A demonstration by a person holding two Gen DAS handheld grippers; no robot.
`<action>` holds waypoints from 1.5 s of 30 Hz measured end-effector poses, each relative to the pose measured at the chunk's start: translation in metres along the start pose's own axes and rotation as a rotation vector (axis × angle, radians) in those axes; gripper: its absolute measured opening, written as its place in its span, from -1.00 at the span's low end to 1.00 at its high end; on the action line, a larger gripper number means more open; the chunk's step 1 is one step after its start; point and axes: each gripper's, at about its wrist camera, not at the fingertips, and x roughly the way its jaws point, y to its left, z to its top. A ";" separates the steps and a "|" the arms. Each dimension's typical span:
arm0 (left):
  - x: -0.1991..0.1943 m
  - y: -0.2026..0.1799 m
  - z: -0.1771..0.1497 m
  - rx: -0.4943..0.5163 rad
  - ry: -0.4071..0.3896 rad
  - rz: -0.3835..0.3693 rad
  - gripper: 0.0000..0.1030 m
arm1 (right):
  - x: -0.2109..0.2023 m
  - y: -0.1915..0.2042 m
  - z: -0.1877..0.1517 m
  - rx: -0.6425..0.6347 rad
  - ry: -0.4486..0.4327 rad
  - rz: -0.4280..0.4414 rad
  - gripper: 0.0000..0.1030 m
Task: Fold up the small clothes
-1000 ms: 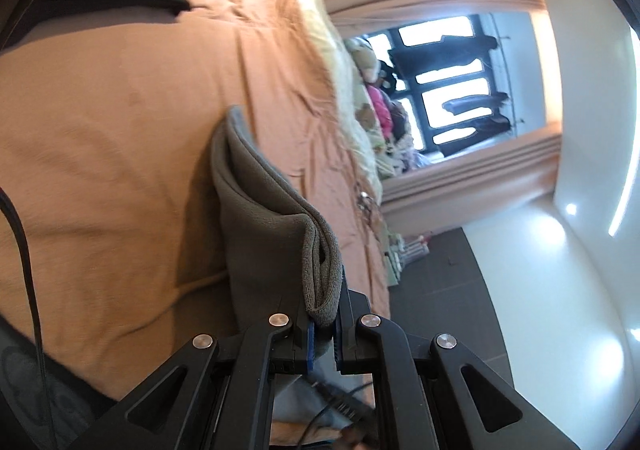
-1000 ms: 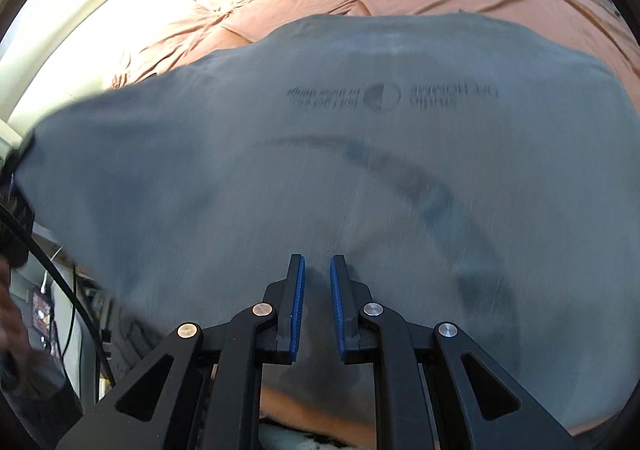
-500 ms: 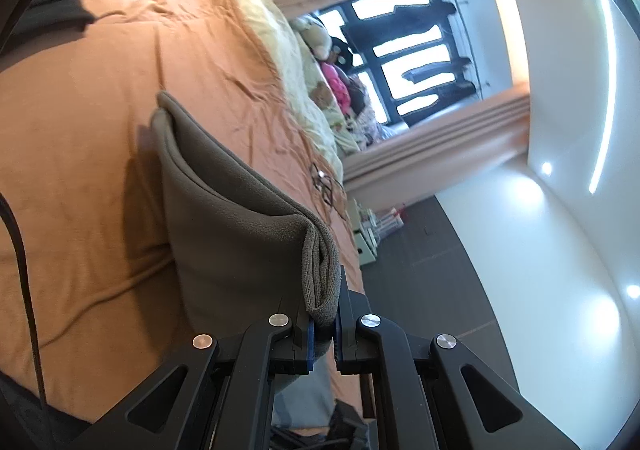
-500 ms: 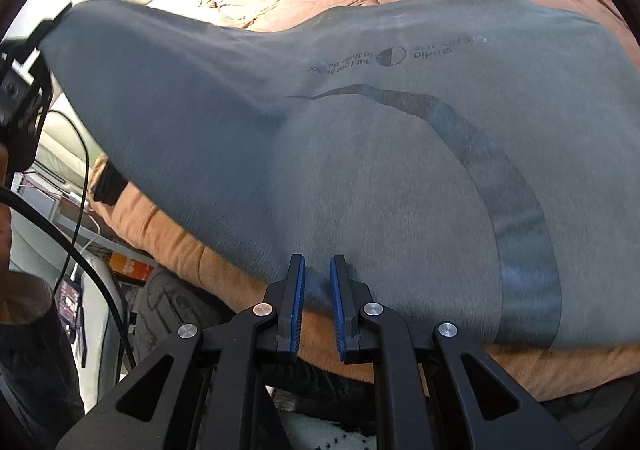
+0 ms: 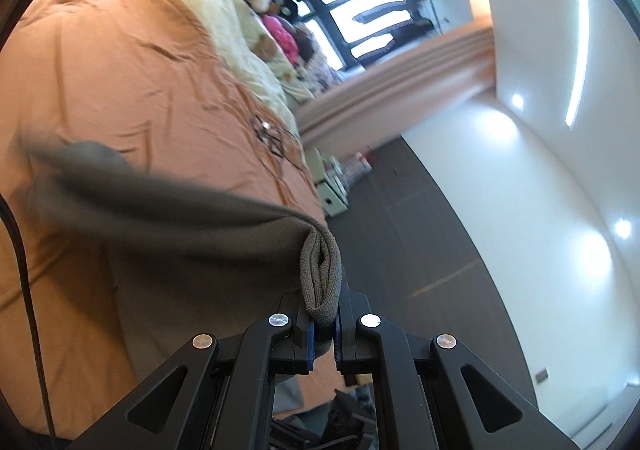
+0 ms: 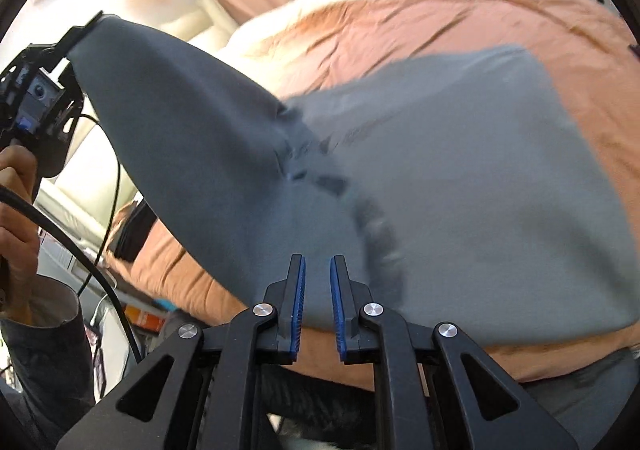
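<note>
A grey T-shirt lies on an orange bed cover, one side lifted into the air. My left gripper is shut on a bunched grey corner of the shirt and holds it up; it also shows at the far left of the right wrist view, with the cloth stretched from it down to the bed. My right gripper hovers over the shirt's near part, its blue pads a narrow gap apart with nothing between them.
The orange bed cover has a cream blanket and soft toys by the window. A dark floor and small white furniture lie beyond the bed. A black cable hangs by the person's hand.
My left gripper has lifted the shirt corner higher and swung it round, folding that side up off the bed. My right gripper has drawn back a little, still empty.
</note>
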 end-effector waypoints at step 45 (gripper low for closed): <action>0.097 0.081 -0.089 0.000 0.373 0.369 0.29 | -0.070 -0.057 0.011 -0.074 0.067 -0.300 0.04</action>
